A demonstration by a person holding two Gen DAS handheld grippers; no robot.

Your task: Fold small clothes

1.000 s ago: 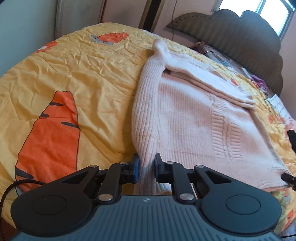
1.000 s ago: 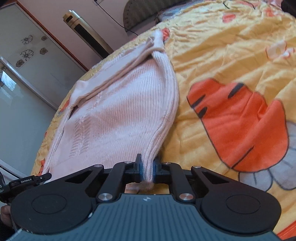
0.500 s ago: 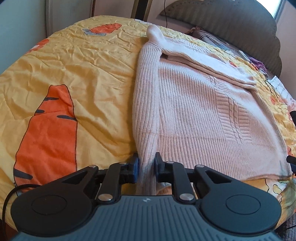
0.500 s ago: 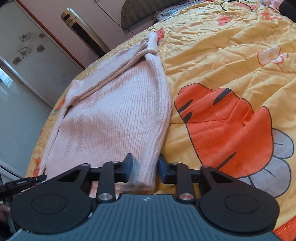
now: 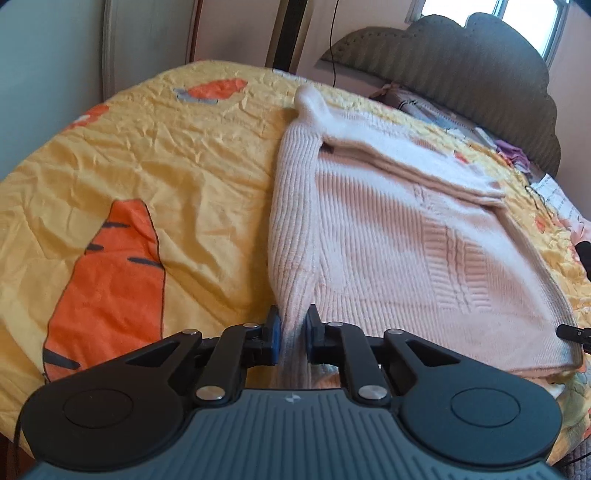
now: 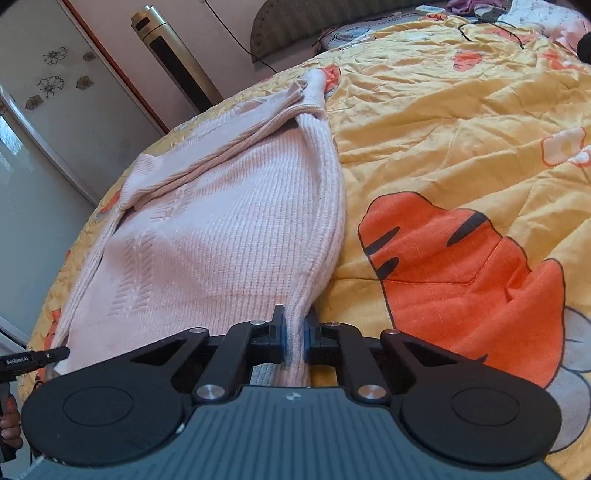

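A pale pink knit sweater (image 5: 406, 240) lies folded on the yellow carrot-print bedspread (image 5: 147, 155), with one sleeve laid across its far end. My left gripper (image 5: 293, 334) is closing tighter on the thick rolled edge at the sweater's near corner, and its blue pads press the knit. In the right wrist view the same sweater (image 6: 221, 240) stretches away to the left. My right gripper (image 6: 294, 338) is closing on the ribbed fold at its own near corner, with knit pinched between the pads. Each gripper's tip shows at the edge of the other's view.
A padded headboard (image 5: 461, 62) with loose items (image 5: 509, 151) in front of it bounds the bed's far end. A tall gold and black tower unit (image 6: 173, 59) and a sliding door stand beyond the bed. A black cable (image 6: 491, 33) lies on the bedspread. A hand (image 6: 9, 424) holds the left gripper.
The right gripper's jaws opened around the sweater's fold half a second ago and have shut on it again. The left gripper has kept its hold.
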